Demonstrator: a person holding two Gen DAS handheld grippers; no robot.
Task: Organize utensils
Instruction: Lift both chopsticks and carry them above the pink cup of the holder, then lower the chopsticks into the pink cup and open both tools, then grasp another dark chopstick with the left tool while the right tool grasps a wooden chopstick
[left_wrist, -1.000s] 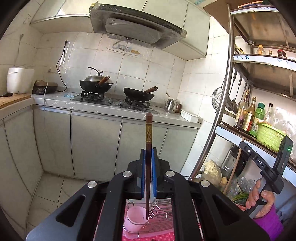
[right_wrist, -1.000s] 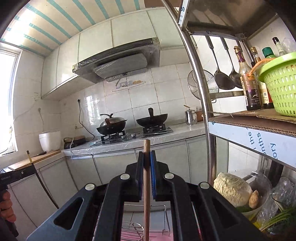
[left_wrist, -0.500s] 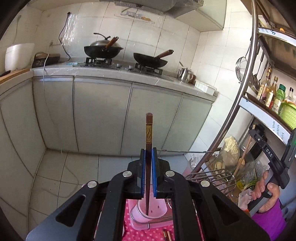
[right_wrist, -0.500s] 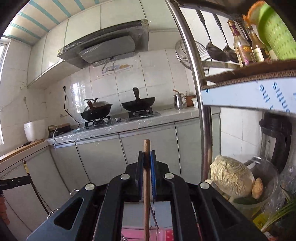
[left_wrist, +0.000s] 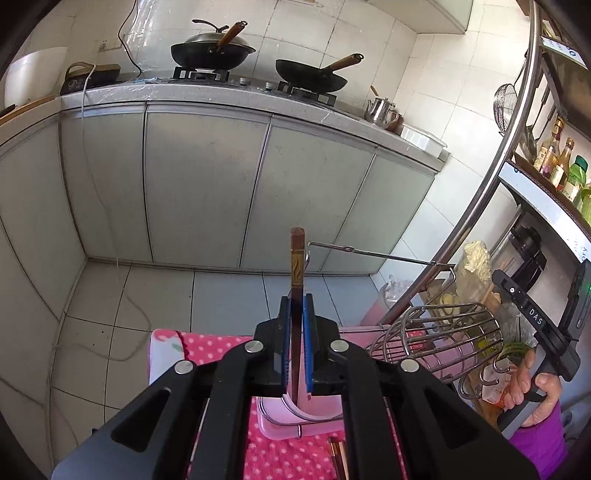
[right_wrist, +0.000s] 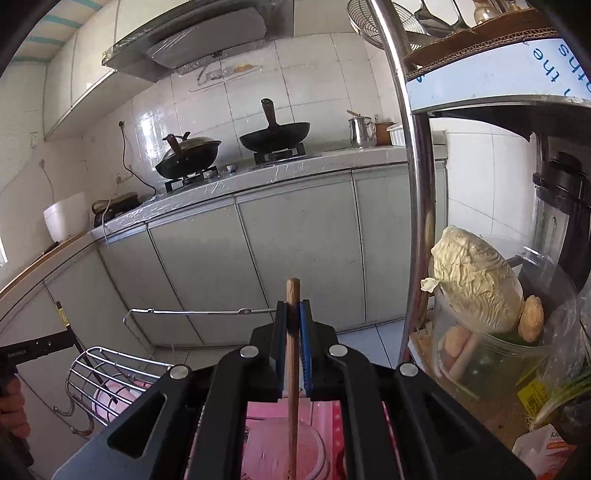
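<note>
My left gripper (left_wrist: 296, 332) pinches a dark chopstick (left_wrist: 296, 266) upright above the pink utensil cup (left_wrist: 314, 406); my right gripper (right_wrist: 292, 339) clamps a light wooden chopstick (right_wrist: 292, 369) over the same cup. A wire basket (left_wrist: 436, 336) sits just beside it on the pink dotted cloth (left_wrist: 207, 343).

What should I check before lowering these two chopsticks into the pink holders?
1. Left gripper clamped on dark chopstick: ok.
2. Right gripper clamped on light wooden chopstick: ok.
3. Dark chopstick's tip over the pink cup: ok, it points into the mouth.
4. Wooden chopstick over the other pink cup: ok, though its tip is out of frame.
5. Wire basket clear of both paths: cannot tell.
6. Cups free of other utensils: cannot tell.
</note>
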